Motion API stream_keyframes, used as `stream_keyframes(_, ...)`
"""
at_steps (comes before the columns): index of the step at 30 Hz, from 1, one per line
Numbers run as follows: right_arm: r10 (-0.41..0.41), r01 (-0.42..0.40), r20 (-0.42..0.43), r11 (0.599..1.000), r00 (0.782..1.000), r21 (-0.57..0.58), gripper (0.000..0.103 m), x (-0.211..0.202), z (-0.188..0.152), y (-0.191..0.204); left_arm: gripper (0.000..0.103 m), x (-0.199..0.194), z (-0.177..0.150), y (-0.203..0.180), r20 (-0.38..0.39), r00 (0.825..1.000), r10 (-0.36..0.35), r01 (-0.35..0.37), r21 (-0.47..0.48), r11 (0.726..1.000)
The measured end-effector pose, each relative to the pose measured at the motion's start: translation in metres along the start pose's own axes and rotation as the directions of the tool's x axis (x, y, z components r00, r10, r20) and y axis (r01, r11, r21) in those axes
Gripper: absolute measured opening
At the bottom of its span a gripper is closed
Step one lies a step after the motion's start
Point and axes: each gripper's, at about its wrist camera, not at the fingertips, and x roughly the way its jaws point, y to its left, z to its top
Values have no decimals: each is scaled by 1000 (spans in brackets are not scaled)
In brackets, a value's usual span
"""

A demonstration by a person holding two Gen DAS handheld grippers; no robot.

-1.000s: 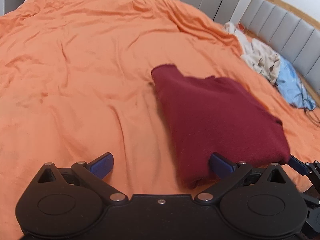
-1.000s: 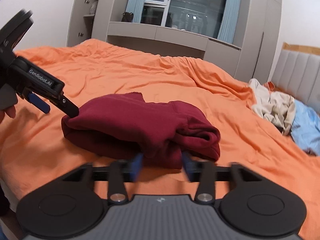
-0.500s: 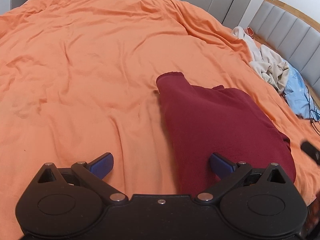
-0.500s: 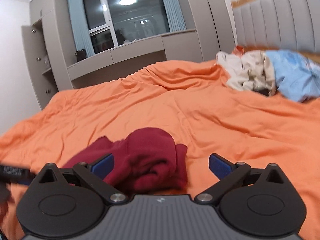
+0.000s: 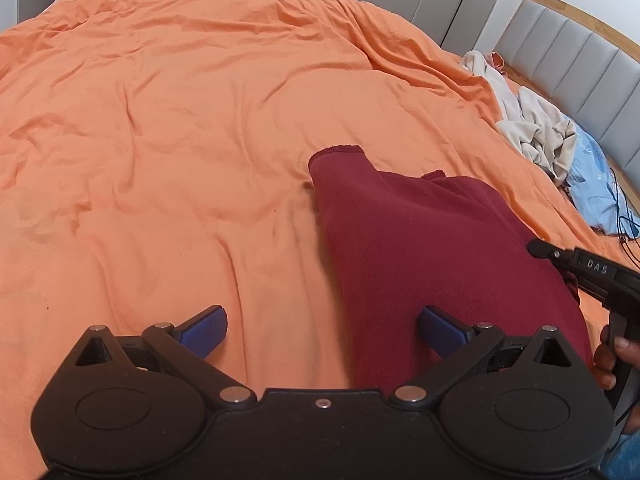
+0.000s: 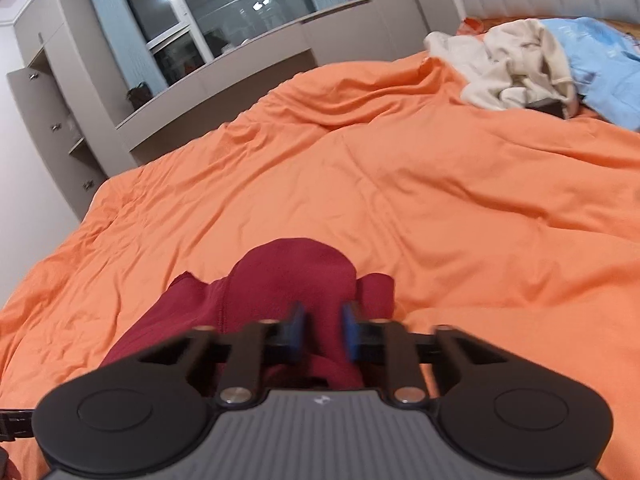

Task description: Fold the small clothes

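A folded maroon garment [image 5: 420, 240] lies on the orange bed cover [image 5: 180, 160], one cuffed end pointing away. My left gripper [image 5: 322, 330] hovers open over its near left edge, one blue pad above the cloth, the other above the cover. In the right wrist view the garment [image 6: 296, 276] bulges up right in front of my right gripper [image 6: 322, 332], whose jaws are closing with a thick fold of maroon cloth pinched between the blue pads. The left wrist view shows that right gripper [image 5: 538, 249] at the garment's right side, a hand [image 5: 608, 356] behind it.
A heap of beige clothes [image 5: 536, 128] and a light blue garment [image 5: 592, 172] lie by the grey padded headboard [image 5: 580, 60], with a black cable [image 5: 624, 216] beside them. Grey cabinets [image 6: 52, 92] and a window [image 6: 224, 12] stand beyond the bed's far edge.
My right gripper rolled and swung along the garment's edge, opened wide, then closed on a fold of it. It has come into the left wrist view at the right. The left gripper barely moved.
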Motion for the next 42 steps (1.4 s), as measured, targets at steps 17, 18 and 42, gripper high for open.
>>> stream_keyframes(17, -23, 20, 29, 996, 999, 87, 64, -14, -20, -18, 102, 9, 10, 1, 3, 1000, -25, 25, 8, 1000)
stream_keyframes(18, -12, 9, 23, 995, 1000, 102, 65, -13, -21, -20, 102, 9, 11, 1, 5, 1000, -30, 30, 7, 1000)
stream_keyframes(42, 60, -60, 10, 982, 998, 176, 53, -3, -26, -28, 103, 58, 32, 1, -64, 994, -88, 85, -42, 995)
